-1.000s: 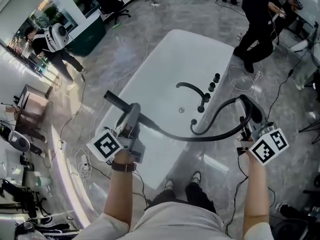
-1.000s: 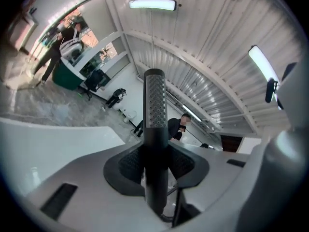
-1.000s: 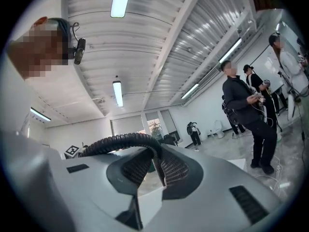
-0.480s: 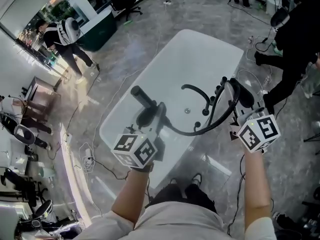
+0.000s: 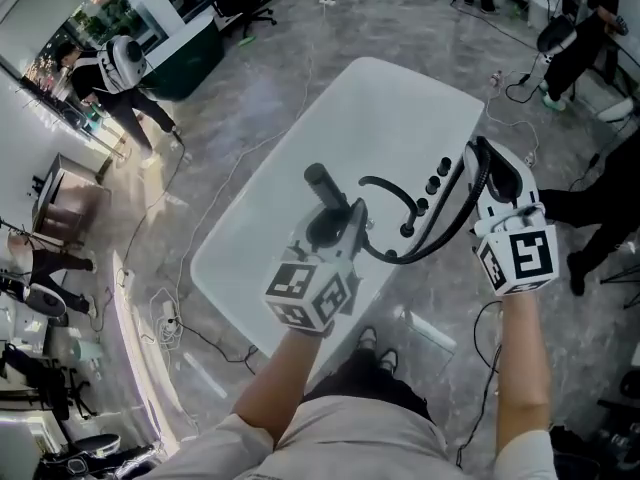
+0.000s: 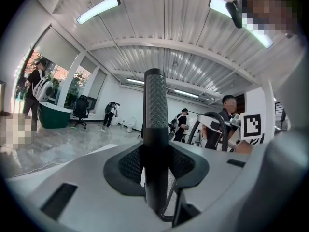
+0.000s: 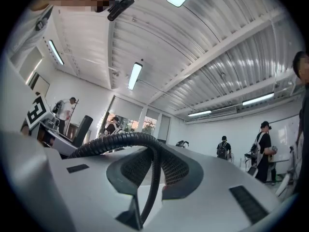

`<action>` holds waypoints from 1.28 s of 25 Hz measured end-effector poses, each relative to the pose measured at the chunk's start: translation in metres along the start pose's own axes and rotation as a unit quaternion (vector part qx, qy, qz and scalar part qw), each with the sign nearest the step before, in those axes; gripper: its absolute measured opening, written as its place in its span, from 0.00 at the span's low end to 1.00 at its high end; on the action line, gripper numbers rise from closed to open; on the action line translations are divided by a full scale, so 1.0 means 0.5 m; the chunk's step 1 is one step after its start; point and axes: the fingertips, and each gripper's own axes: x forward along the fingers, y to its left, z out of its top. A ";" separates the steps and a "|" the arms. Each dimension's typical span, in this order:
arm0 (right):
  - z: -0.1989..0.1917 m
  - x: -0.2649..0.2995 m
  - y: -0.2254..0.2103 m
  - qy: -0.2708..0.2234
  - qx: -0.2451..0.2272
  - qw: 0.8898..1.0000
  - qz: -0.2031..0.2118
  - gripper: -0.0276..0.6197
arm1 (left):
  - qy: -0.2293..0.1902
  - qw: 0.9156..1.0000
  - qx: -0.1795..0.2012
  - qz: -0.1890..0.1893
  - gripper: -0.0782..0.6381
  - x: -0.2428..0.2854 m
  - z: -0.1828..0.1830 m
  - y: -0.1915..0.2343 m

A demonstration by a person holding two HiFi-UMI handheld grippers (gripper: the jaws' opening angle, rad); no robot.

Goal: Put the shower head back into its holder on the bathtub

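Left gripper [image 5: 335,230]: clamped on shower head [image 5: 322,186] — forearm stretched over bathtub [image 5: 270,198].
Right gripper [image 5: 500,183]: gripping hose [image 5: 445,230] — arm extended beside its rim.

A matt black, finely dimpled grip is seen on the shower head [image 6: 155,110], and its black hose [image 7: 116,139] is ribbed. At frame centre, the bathtub [image 5: 400,108] is finished smooth, glossy white. The grey floor [image 5: 250,98] is polished like stone.

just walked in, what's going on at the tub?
A person is working over the white bathtub with a handheld gripper in each hand. The left gripper is clamped on the black shower head, holding it above the tub. The right gripper grips the black hose at the tub's edge, near the black faucet. The shower head is not yet in its holder.
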 end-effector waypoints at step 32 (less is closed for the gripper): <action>-0.128 0.150 0.142 0.024 0.002 0.991 0.135 0.15 | 0.008 0.998 0.014 0.058 0.28 0.113 -0.021 0.117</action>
